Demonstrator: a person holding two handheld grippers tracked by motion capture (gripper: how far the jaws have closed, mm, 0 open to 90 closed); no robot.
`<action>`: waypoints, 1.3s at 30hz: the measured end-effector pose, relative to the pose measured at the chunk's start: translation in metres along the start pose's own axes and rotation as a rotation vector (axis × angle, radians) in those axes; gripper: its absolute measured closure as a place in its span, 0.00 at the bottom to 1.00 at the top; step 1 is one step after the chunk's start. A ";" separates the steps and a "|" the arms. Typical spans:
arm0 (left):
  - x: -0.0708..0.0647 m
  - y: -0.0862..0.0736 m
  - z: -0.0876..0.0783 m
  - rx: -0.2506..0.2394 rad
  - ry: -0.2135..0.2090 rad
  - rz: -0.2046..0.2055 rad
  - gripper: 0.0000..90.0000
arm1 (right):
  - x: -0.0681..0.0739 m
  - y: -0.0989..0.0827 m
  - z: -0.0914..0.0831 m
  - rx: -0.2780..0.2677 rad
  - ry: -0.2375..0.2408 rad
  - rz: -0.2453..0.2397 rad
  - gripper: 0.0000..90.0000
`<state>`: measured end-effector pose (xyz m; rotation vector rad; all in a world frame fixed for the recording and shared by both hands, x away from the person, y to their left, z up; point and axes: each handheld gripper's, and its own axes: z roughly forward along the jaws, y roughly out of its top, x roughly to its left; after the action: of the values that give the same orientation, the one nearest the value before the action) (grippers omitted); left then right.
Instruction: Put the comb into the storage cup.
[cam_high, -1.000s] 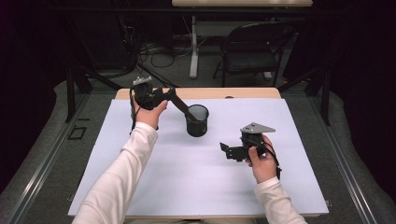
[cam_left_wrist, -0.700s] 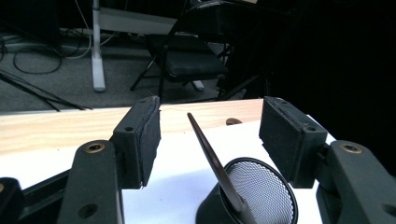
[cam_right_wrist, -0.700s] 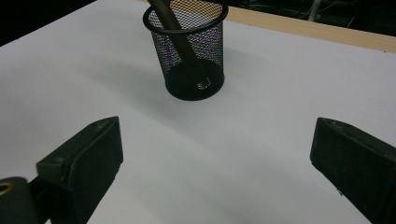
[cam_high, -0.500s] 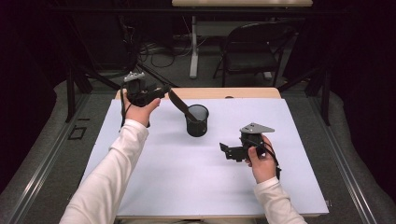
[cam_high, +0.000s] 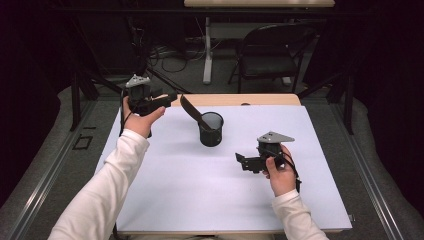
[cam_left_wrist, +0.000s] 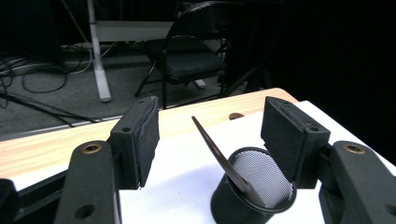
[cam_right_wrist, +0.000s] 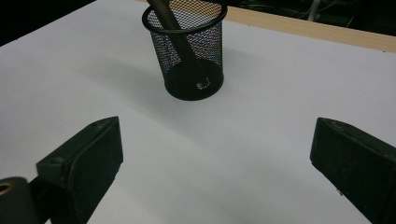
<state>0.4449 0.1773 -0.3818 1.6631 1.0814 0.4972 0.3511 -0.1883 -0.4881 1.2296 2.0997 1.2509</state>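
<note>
The left gripper is held with its jaws apart and empty, and just beyond them stands the mesh cup with a dark flat tool in it — its long axis slanting up out of the rim, back toward that gripper. The right gripper — jaws wide, holding nothing — faces the cup across bare white table. The tool's lower end blurs behind the mesh and its top is cut off in the right gripper view.

Mesh cup base cut by the left gripper view's bottom edge; spatula top cropped.
</note>
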 end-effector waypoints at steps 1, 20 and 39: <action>-0.001 0.000 -0.002 0.009 -0.003 0.002 0.41 | 0.000 0.000 0.000 0.000 0.000 0.000 0.03; -0.012 -0.010 -0.034 0.042 -0.107 0.016 0.35 | 0.001 0.000 -0.001 0.001 0.002 -0.002 0.03; -0.014 -0.023 -0.053 0.082 -0.167 0.007 0.26 | 0.003 0.000 -0.001 0.002 0.001 -0.004 0.03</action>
<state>0.3882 0.1951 -0.3811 1.7475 0.9846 0.3156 0.3493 -0.1865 -0.4872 1.2253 2.1031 1.2486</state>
